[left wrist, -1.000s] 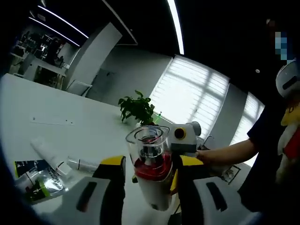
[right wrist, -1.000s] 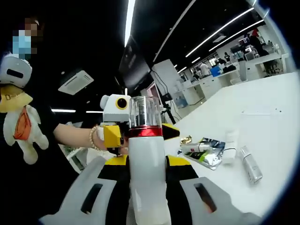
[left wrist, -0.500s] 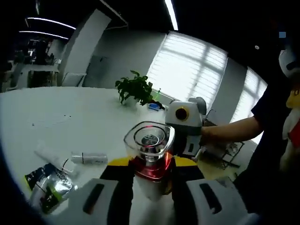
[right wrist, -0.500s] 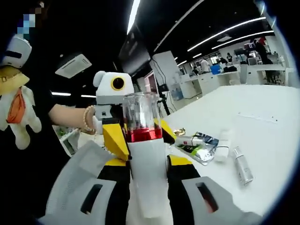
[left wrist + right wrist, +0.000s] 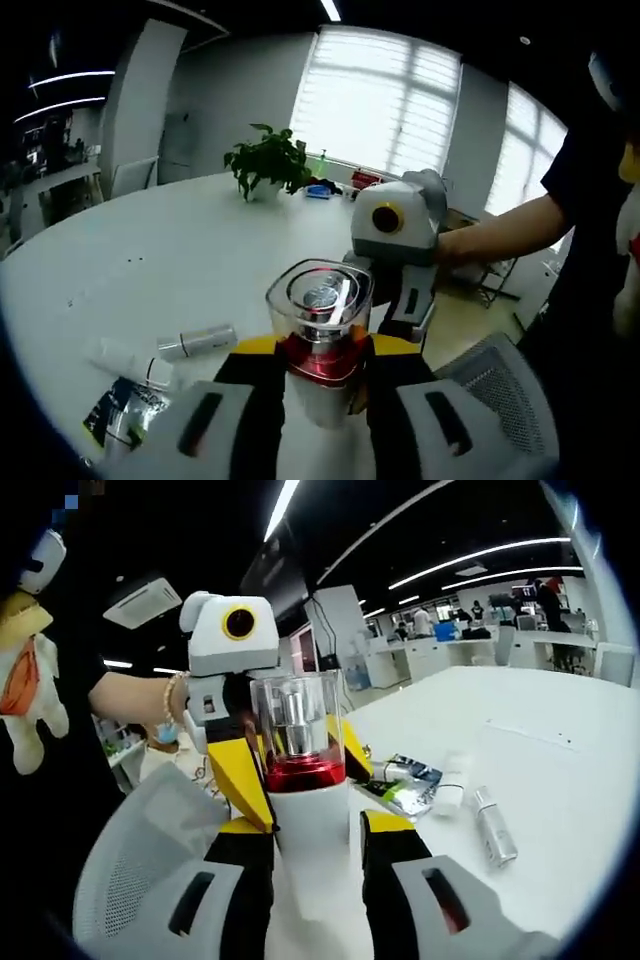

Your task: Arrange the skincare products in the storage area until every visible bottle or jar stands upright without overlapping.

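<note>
Both cameras have dipped since a second ago, so more of the white table (image 5: 150,260) now shows in the left gripper view, while the bottle (image 5: 320,345) stays pinched between the two grippers just as before.

That bottle is a smooth white plastic cylinder with a glossy red band and a clear, thick-walled cap; a pump nozzle shows inside the cap. In the left gripper view the left gripper (image 5: 318,368) is clenched on its sides just below the red band, yellow pads pressed to it. In the right gripper view the right gripper (image 5: 317,830) is closed on the bottle (image 5: 305,810) lower on its white body. Each gripper has grey slotted jaws with black inner faces.

The other gripper, held in a person's hand (image 5: 455,245), stands just behind the bottle in the left gripper view.

Off to the side on the table lie other products: a small silver cylinder bottle (image 5: 492,826) on its side, a white tube (image 5: 450,786) lying flat, and crinkled foil sachets (image 5: 405,785) in dark and green print, touching the tube. A leafy potted plant (image 5: 265,160) stands far back near the bright window blinds (image 5: 375,95). A grey mesh chair back (image 5: 140,850) shows beside the table edge.
</note>
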`<state>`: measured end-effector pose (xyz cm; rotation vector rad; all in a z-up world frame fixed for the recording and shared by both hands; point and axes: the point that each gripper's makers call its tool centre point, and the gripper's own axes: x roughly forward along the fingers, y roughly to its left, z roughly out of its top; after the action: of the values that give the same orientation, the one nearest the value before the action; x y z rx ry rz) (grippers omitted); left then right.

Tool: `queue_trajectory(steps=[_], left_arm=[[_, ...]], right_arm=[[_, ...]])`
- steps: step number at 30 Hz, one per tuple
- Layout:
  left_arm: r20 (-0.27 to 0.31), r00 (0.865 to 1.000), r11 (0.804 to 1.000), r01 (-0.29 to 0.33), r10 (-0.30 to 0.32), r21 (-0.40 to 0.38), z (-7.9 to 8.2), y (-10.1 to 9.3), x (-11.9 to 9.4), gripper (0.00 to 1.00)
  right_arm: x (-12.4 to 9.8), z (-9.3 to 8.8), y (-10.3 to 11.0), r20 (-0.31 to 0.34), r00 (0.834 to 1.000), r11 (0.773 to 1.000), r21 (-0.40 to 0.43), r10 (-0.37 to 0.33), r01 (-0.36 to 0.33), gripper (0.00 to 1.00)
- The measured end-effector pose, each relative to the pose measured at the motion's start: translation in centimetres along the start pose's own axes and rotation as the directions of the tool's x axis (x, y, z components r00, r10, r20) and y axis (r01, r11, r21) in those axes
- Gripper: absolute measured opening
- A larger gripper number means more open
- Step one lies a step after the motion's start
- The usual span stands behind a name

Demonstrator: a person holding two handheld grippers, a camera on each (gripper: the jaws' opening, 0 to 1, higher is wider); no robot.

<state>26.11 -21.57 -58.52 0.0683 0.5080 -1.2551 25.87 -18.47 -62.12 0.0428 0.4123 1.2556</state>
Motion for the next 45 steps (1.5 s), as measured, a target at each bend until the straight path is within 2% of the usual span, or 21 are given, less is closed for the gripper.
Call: queue_trajectory(steps=[7,9,11,12,13,18,25,34,36,45], left_arm=[[0.013,1.000,1.000,-0.011,0.011,0.022,1.2,0.5,0.3,0.24],[0.003,1.000,0.999,-0.021,0.021,0.044,1.4,0.6,0.5,0.24],[-0.005,1.000,0.998,-0.027,0.028,0.065,1.5,0.8,0.7,0.24],[-0.008,0.999,0.996,-0.035,0.035,0.081,1.5,0.9,0.8,0.25],[-0.011,0.999,0.995,-0.044,0.045,0.090,1.6,1.0,0.9,0.25],[-0.015,0.998,0.991,-0.059,0.061,0.118,1.6,1.2,1.5,0.25],[-0.036,0.996,0.982,-0.077,0.085,0.170,-0.1,2.0,3.1,0.24],[-0.041,0.995,0.976,-0.076,0.086,0.202,-1.3,3.4,4.5,0.24],[-0.042,0.995,0.976,-0.081,0.091,0.204,-1.5,3.7,4.7,0.24],[-0.046,0.990,0.978,-0.124,0.133,0.166,-2.6,5.4,5.4,0.24]], right_arm=[[0.3,-2.8,0.2,-0.101,0.995,0.999,-0.040,-0.023,0.020,0.35],[0.3,-3.3,-0.3,-0.121,0.991,0.996,-0.073,-0.057,0.049,0.33],[0.1,-3.1,-1.5,-0.116,0.986,0.988,-0.111,-0.123,0.110,0.29],[0.2,-2.9,-1.3,-0.105,0.989,0.990,-0.111,-0.103,0.091,0.29],[0.0,-2.8,-1.9,-0.104,0.986,0.987,-0.115,-0.128,0.116,0.30],[0.0,-3.0,-2.8,-0.114,0.983,0.981,-0.143,-0.145,0.129,0.28],[0.1,-4.7,-4.6,-0.137,0.971,0.969,-0.177,-0.196,0.171,0.28],[0.0,-6.2,-6.1,-0.177,0.957,0.963,-0.186,-0.229,0.196,0.27],[0.1,-6.8,-7.0,-0.187,0.955,0.962,-0.189,-0.231,0.196,0.27],[0.7,-7.9,-8.4,-0.235,0.948,0.964,-0.209,-0.213,0.165,0.27]])
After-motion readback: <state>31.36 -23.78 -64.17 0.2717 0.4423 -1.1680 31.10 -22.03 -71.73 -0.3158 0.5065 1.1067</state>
